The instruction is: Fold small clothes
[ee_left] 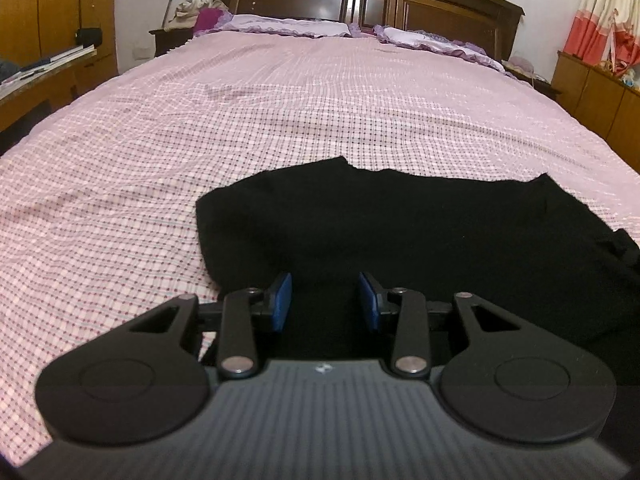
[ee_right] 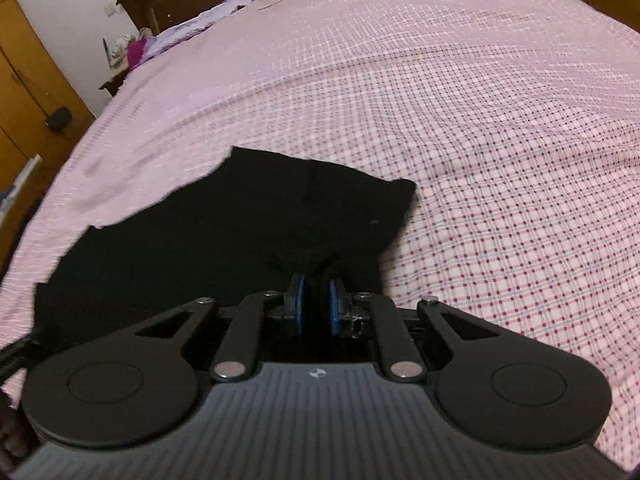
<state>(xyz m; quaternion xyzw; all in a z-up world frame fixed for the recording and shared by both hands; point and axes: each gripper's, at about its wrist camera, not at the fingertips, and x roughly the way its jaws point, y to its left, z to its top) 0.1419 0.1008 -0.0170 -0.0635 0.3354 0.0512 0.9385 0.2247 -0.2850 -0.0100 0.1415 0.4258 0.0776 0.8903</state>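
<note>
A small black garment [ee_left: 400, 224] lies spread on the pink checked bedspread [ee_left: 280, 100], near the bed's front edge. My left gripper [ee_left: 325, 300] hovers over the garment's near left part with its blue pads wide apart and nothing between them. In the right wrist view the same black garment [ee_right: 240, 224] stretches away to the left. My right gripper [ee_right: 317, 304] is shut on a bunched fold of the garment's near right edge, and the black cloth shows between the blue pads [ee_right: 298, 304].
A dark wooden headboard [ee_left: 360, 0] and purple pillows [ee_left: 288, 24] stand at the far end. Wooden cabinets [ee_left: 600, 92] flank the right side, with a desk [ee_left: 36, 76] on the left. The bedspread [ee_right: 500, 160] stretches broad and flat beyond the garment.
</note>
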